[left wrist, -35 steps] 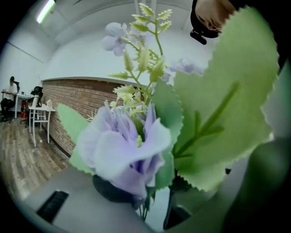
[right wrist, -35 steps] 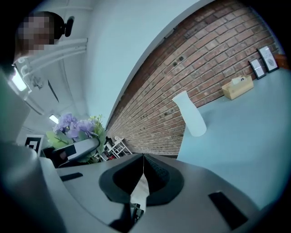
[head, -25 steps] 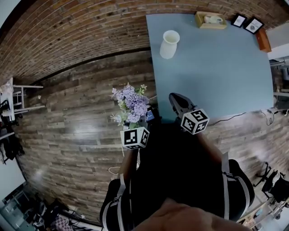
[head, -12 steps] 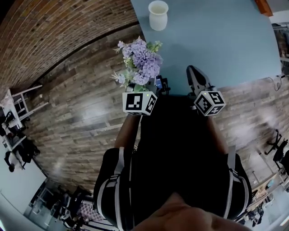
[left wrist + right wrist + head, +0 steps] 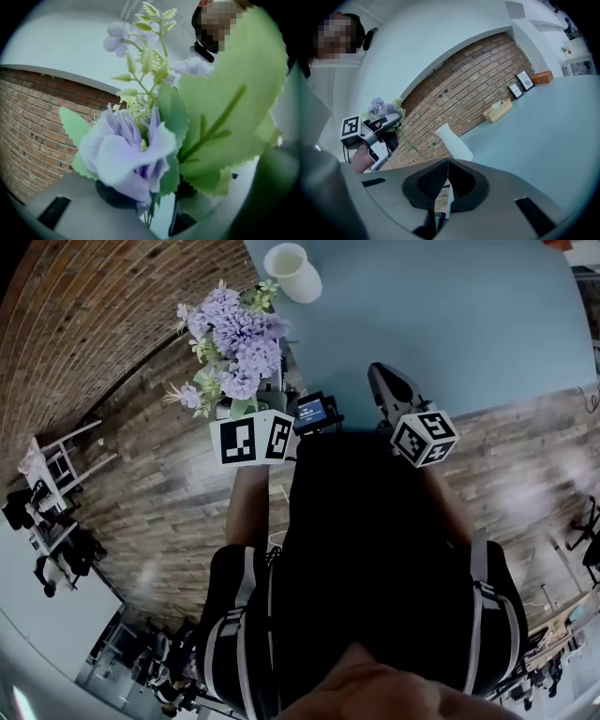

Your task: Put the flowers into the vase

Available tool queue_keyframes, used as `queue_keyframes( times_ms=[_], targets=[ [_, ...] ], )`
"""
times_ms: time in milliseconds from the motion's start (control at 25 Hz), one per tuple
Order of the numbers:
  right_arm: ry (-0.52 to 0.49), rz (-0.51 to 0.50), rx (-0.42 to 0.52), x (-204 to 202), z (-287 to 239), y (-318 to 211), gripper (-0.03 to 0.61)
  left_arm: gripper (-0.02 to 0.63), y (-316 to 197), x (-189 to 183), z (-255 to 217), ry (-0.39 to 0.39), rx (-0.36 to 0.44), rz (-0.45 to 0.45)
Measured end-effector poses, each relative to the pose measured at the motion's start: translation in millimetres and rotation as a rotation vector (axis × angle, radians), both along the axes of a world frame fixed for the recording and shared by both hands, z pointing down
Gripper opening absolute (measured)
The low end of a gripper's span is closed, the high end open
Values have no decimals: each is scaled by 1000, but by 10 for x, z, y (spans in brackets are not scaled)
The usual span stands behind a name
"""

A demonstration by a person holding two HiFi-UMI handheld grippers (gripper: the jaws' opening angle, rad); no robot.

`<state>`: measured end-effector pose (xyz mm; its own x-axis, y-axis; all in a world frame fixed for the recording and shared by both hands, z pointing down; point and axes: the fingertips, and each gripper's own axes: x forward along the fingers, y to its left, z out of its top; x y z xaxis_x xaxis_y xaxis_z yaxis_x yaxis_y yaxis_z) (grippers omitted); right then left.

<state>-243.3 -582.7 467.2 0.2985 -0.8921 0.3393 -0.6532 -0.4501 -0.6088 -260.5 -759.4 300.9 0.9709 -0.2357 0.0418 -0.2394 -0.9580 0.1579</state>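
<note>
A bunch of lilac artificial flowers (image 5: 230, 343) with green leaves is held up by its stems in my left gripper (image 5: 264, 401), which is shut on them. In the left gripper view the blooms and leaves (image 5: 140, 150) fill the frame and hide most of the jaws. The white vase (image 5: 292, 273) stands on the blue-grey table (image 5: 469, 324) near its left edge, just right of the flower heads. My right gripper (image 5: 386, 388) hovers over the table's near edge, shut and empty. Its pads (image 5: 440, 180) meet in front of the vase (image 5: 453, 140).
A wooden box (image 5: 499, 110) and two picture frames (image 5: 520, 84) sit at the table's far side against the brick wall (image 5: 478, 75). Wood-plank floor (image 5: 159, 493) lies left of the table. A white rack (image 5: 56, 465) stands at far left.
My left gripper has carried the flowers up and toward the table's left edge, so the blooms are now beside the vase. The right gripper has shifted a little along the table's near edge.
</note>
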Motion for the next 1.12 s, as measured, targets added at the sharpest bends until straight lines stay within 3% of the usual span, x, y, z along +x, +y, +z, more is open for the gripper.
queue_keyframes(
  times_ms=[320, 600, 760, 1120],
  targets=[
    [-23, 69, 9, 181, 112, 131, 18, 207, -130, 411, -474, 62, 79, 65],
    [-31, 91, 7, 265, 209, 185, 19, 207, -377, 618, -1025, 188, 75, 51],
    [-37, 112, 0, 292, 234, 199, 18, 207, -405, 678, -1190, 252, 144, 59],
    [-46, 124, -17, 282, 207, 122, 18, 207, -536, 921, -587, 174, 122, 93]
  ],
)
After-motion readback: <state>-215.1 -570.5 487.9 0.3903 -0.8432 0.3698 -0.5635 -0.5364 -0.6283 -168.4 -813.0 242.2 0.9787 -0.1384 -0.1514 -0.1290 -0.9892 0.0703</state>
